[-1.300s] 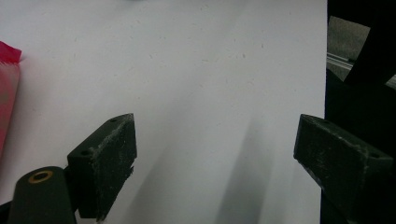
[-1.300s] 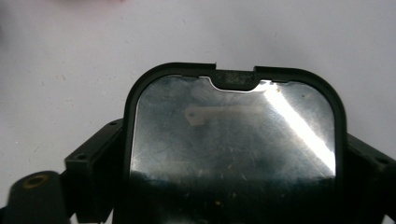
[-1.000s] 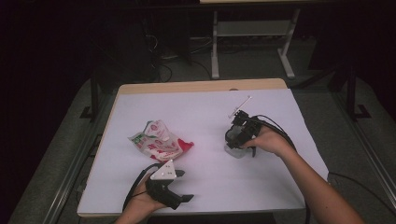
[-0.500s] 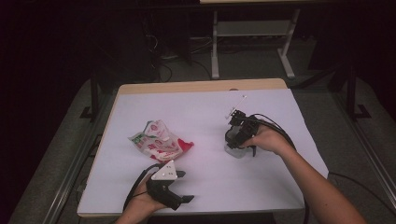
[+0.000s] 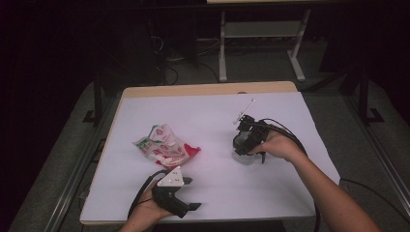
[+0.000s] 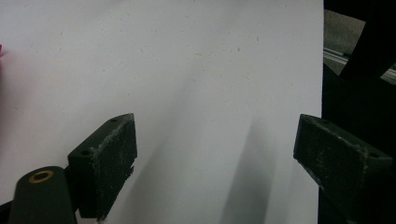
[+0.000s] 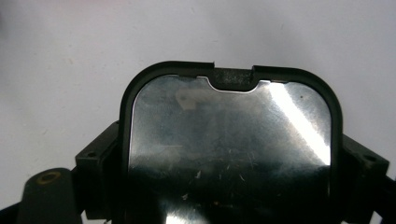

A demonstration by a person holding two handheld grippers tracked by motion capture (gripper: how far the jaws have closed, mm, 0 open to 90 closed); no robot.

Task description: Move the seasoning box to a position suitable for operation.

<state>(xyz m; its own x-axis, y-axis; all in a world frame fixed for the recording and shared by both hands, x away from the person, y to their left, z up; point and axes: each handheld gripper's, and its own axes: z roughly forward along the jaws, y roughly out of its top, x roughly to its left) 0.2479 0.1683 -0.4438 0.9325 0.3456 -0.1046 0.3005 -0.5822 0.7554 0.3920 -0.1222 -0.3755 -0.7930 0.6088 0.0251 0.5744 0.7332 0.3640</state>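
- On the right half of the white counter (image 5: 212, 121): right gripper (image 5: 243, 145) pointed down at a black-framed container (image 7: 229, 140) with a shiny foil top.
- Seen through the right gripper view: fingers (image 7: 95, 161) hugging both sides of that black frame, spread wide, pads against the rim by the look of it; foil scratched, glare streak at its right, small notch in the upper edge.
- From the high view: same container (image 5: 241, 157) showing pale and clear beneath the right gripper, resting on the counter, right hand (image 5: 275, 145) wrapped round the gripper body.
- Near the front edge, left side: left gripper (image 5: 191, 208) lying low over the counter in the left hand (image 5: 145, 215), grey three-cornered plate on top.
- Through the left gripper view: fingers (image 6: 105, 161) set wide apart, gripping nothing, plain white counter between them.
- Between the two grippers, closer to the left one: crumpled red, white and green wrapper (image 5: 167, 147), flat on the counter, well apart from the container.
- Beyond the right gripper: thin white stick (image 5: 245, 110) on the counter.
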